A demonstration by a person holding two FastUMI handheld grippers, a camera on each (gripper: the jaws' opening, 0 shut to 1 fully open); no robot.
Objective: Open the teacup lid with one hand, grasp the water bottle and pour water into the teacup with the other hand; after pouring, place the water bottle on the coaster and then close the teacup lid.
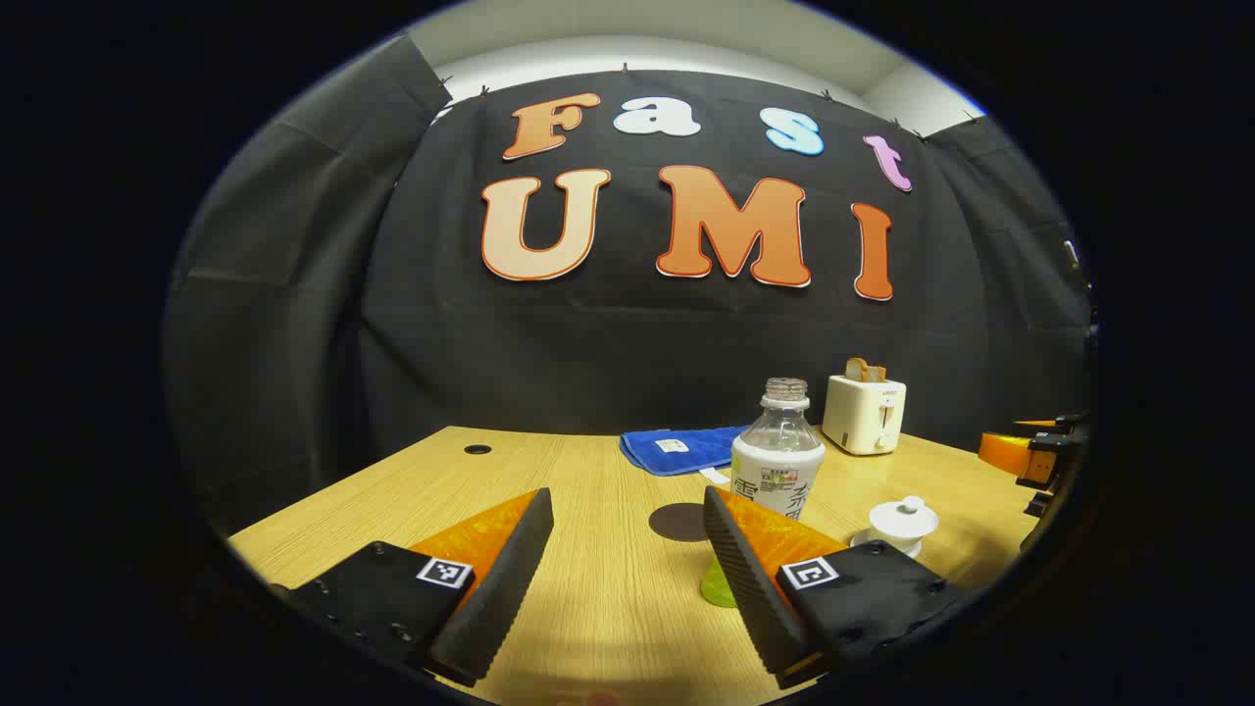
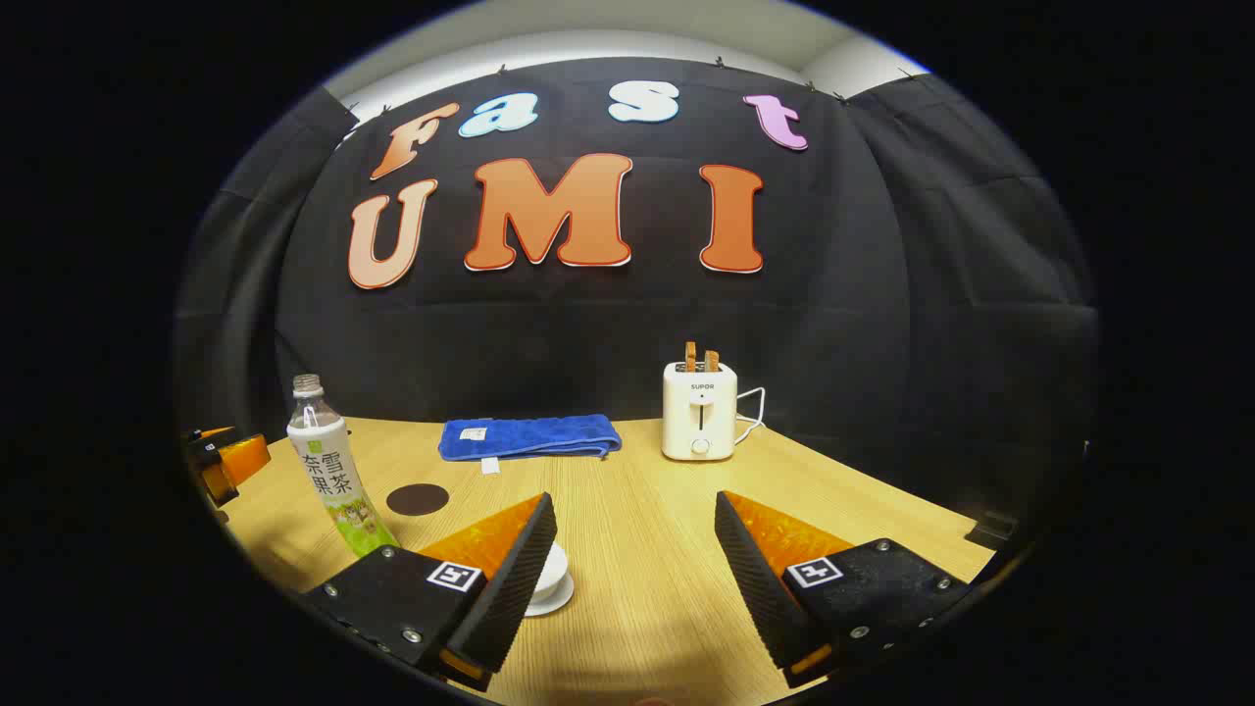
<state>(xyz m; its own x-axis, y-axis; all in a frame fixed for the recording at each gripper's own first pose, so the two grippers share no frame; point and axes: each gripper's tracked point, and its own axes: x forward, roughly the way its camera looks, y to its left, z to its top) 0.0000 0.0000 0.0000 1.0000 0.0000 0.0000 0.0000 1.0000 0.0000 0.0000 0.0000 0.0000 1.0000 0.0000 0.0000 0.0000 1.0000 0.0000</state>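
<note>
Your left gripper (image 1: pixel 627 520) hangs with fingers spread wide, gripping nothing, bare light wooden tabletop (image 1: pixel 608 608) between them. The clear plastic water bottle (image 1: pixel 779 451) with white label stands upright, uncapped, long axis vertical, mid-table, partly behind the right-hand finger. The dark round coaster (image 1: pixel 681 522) lies just beside it. The white lidded teacup (image 1: pixel 904 520) on its saucer sits nearer the right edge, lid on. Your right gripper (image 2: pixel 632 529) is likewise released; the teacup (image 2: pixel 551 574) seems just behind its left-hand finger. A folded blue towel (image 2: pixel 529 437) and white toaster (image 2: pixel 699 424) line the far edge.

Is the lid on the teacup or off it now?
On. In the left gripper view the white lid, knob up, sits on the teacup, closing it.
</note>
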